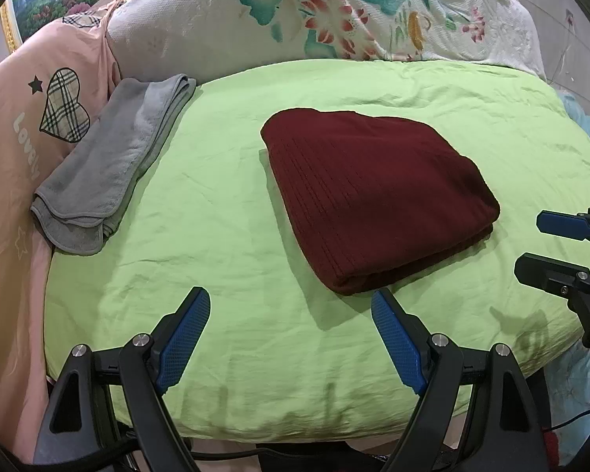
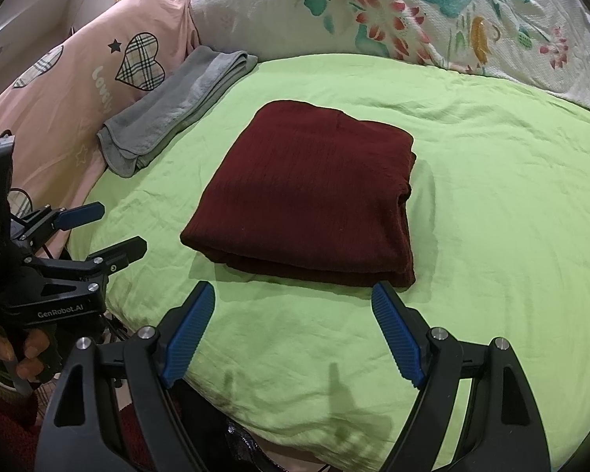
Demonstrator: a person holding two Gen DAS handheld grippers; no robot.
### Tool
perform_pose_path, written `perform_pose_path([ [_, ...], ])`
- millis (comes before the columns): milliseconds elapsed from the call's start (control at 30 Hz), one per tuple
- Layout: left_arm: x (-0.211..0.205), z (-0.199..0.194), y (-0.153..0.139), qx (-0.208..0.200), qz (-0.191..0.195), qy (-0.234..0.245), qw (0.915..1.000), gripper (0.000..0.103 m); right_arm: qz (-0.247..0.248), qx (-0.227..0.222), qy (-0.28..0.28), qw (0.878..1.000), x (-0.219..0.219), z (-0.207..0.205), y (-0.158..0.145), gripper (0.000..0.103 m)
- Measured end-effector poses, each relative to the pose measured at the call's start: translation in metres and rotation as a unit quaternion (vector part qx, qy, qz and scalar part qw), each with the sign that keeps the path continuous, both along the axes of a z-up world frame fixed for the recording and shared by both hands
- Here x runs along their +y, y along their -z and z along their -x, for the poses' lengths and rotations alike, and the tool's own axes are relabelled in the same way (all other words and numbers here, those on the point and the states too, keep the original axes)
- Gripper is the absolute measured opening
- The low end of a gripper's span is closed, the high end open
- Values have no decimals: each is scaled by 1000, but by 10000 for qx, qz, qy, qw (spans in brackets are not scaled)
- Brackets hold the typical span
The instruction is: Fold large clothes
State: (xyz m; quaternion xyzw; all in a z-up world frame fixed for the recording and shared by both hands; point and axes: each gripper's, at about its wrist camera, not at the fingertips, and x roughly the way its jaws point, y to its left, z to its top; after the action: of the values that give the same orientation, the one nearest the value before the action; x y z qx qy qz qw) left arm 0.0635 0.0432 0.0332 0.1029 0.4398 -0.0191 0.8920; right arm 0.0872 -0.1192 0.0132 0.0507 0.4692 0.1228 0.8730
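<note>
Judging risk first: the maroon knit garment (image 1: pixel 377 200) lies folded in a compact stack near the middle of the green sheet (image 1: pixel 224 212), so the fold looks finished or nearly so. Any further pinch at its near edge could drag only the top layer and skew the stack; the sheet is loose and wrinkled, so it could get caught along with the knit.

Left tongs (image 1: pixel 291 334) stand wide open, empty, hovering just short of the garment's near corner. Right tongs (image 2: pixel 293 326) likewise wide open, holding nothing, their right pad close to the stack's near corner.

Bed, not a table. Folded grey towel (image 1: pixel 110 165) at the sheet's left edge, apart from the garment. Pink heart-print bedding (image 1: pixel 23 126) beyond it; a floral quilt (image 1: pixel 334 11) heaped along the far side. A framed landscape picture (image 1: pixel 39 4) behind.
</note>
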Motion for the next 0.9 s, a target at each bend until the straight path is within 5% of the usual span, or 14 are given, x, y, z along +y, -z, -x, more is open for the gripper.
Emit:
perform_pose_path([
  [900, 0, -2, -2, -53, 49, -7, 10000, 85, -30, -57, -26, 10000, -1, -2, -2, 82],
])
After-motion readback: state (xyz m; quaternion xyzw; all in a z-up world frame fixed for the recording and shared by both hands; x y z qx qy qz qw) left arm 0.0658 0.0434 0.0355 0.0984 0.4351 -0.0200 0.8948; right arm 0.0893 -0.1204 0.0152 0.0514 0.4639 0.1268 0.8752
